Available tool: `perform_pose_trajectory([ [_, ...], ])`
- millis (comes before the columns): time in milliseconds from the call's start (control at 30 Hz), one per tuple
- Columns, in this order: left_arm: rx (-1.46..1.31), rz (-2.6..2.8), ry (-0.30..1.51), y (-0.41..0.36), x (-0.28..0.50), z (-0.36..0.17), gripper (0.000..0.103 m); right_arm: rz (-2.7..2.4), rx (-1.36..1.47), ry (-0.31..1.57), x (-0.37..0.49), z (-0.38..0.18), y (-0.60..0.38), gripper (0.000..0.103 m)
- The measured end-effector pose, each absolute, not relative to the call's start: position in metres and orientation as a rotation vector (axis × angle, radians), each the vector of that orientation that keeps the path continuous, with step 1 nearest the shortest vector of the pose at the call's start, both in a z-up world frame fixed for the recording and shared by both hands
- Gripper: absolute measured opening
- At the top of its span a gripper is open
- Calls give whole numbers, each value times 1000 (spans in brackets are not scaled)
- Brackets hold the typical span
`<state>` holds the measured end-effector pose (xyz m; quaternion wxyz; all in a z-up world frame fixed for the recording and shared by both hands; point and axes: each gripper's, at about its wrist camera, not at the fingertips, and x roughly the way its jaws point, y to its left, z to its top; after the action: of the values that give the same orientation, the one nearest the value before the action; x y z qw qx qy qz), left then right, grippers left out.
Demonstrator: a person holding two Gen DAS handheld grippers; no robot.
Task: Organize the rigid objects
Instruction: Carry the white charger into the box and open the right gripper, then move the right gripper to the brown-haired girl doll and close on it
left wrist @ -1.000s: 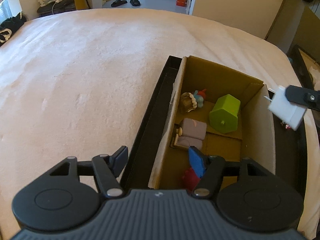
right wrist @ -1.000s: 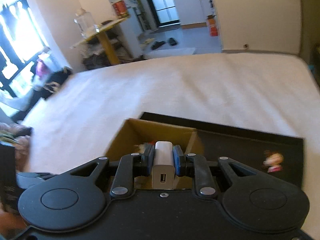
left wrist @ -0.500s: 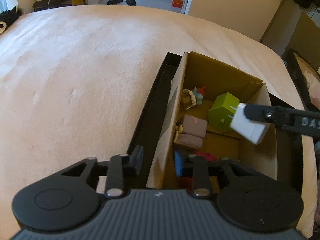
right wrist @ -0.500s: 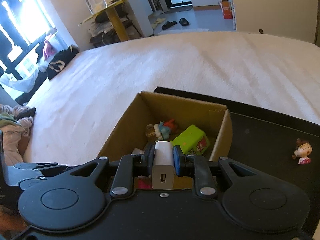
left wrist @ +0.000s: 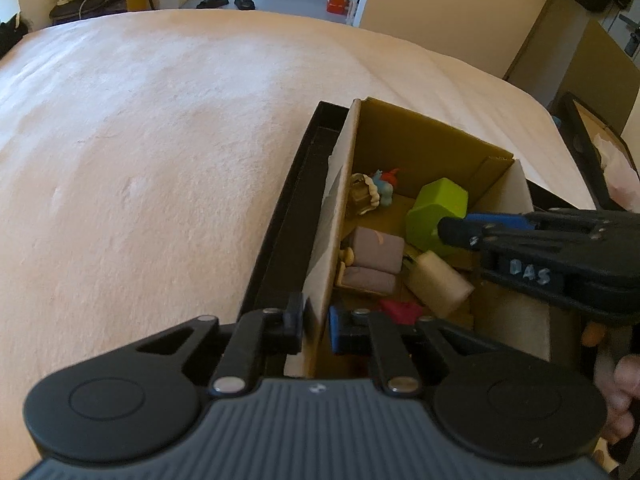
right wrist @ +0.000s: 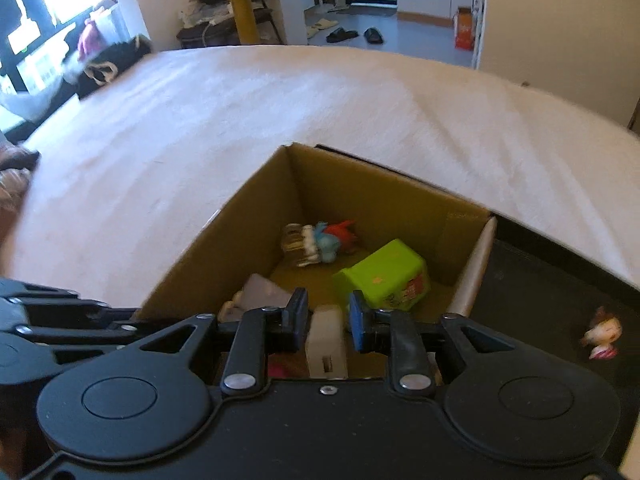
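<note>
A cardboard box (left wrist: 404, 140) stands on a black tray (left wrist: 288, 208) on the bed. My left gripper (left wrist: 316, 326) is shut on the box's near-left wall (left wrist: 328, 248). My right gripper (right wrist: 327, 320) is open above the box; it also shows in the left wrist view (left wrist: 452, 228). A white charger (left wrist: 436, 284) lies loose in the box, below the right gripper's fingers (right wrist: 326, 344). Also in the box are a green block (left wrist: 436, 216), a grey toy sofa (left wrist: 376, 260), a small figurine (left wrist: 372, 196) and a red toy (left wrist: 400, 312).
A small doll figurine (right wrist: 602, 338) lies on the black tray right of the box. The white bedspread (left wrist: 160, 152) stretches left and behind. A framed black tray (left wrist: 588, 148) sits beyond the bed's right edge.
My right gripper moved over the box, lowered and opened; the white charger dropped out of it into the box. My left gripper closed on the box's wall.
</note>
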<state>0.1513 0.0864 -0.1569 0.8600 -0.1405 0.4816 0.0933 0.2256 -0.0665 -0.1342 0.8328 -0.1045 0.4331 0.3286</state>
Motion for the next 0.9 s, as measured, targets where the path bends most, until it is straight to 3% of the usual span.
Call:
perform_pose_trajectory([
  [600,-257,237,1024,77,158,-140,12,693,12,924,246,-106,-117,24],
  [700,-243,247,1028,74,159,-136,12,698,35,926,247,-102,-124,28],
  [833,-225,265,1035,69,160,-134,13,701,58,936,248,-100,-133,41],
  [900,-222,271,1041,67,162,-134,16,703,65,941,249,-99,-139,42],
])
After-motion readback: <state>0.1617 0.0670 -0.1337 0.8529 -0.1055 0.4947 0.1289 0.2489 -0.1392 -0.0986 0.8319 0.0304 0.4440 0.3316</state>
